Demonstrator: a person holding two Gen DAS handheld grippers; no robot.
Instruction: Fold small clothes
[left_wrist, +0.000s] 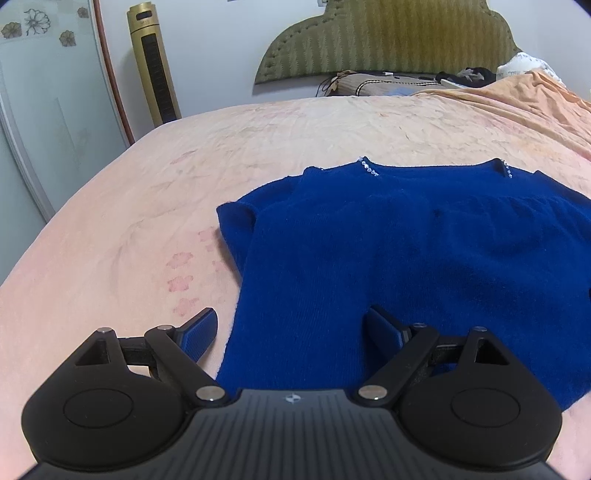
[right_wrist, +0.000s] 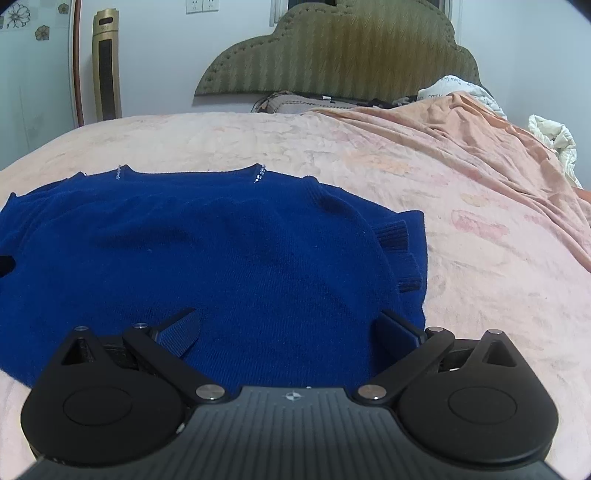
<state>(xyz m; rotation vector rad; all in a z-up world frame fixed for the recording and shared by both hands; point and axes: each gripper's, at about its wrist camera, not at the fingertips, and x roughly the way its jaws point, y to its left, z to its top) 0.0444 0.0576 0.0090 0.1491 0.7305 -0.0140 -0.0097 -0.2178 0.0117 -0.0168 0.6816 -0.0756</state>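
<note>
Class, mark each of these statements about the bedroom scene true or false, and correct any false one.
1. The blue sweater lies spread on the pink bedspread. True.
2. The left tongs are clamped shut on a sleeve. False: they stand open, holding nothing.
3. The sweater's neckline has sparkly trim. True.
4. The right tongs are lifting the hem off the bed. False: they are open above the flat sweater.
5. A gold tower fan stands by the wall. True.

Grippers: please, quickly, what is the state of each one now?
Left gripper: open, holding nothing, above the sweater's hem.
Right gripper: open, holding nothing, above the sweater.
</note>
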